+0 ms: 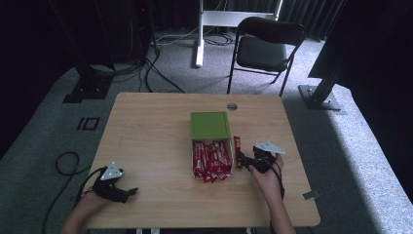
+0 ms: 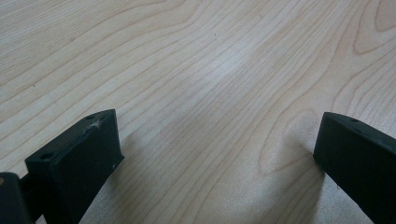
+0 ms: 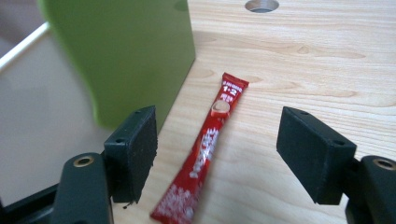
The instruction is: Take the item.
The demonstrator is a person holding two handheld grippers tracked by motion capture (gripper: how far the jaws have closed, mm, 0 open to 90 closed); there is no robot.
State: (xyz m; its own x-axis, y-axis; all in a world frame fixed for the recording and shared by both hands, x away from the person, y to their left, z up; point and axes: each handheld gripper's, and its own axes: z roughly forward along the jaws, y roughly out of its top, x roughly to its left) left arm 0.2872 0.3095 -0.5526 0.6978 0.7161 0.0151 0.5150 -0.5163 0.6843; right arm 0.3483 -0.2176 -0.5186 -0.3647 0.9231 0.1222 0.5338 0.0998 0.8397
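A white box (image 1: 194,161) with a green lid (image 1: 210,125) swung up at its far end stands mid-table, packed with several red sachets (image 1: 212,160). One red sachet (image 1: 237,151) lies flat on the wood just right of the box. In the right gripper view this sachet (image 3: 205,149) lies on the table below and between the jaws, which do not touch it, beside the green lid (image 3: 126,51). My right gripper (image 1: 245,162) (image 3: 219,126) is open. My left gripper (image 1: 127,193) (image 2: 215,149) rests open over bare wood at the near left, holding nothing.
The wooden table (image 1: 146,141) has a round cable hole (image 1: 232,106) (image 3: 261,5) behind the box. A small grey clip (image 1: 310,195) sits at its near right edge. A black folding chair (image 1: 265,46) and dark stand legs (image 1: 90,85) are beyond the table, with cables on the carpet.
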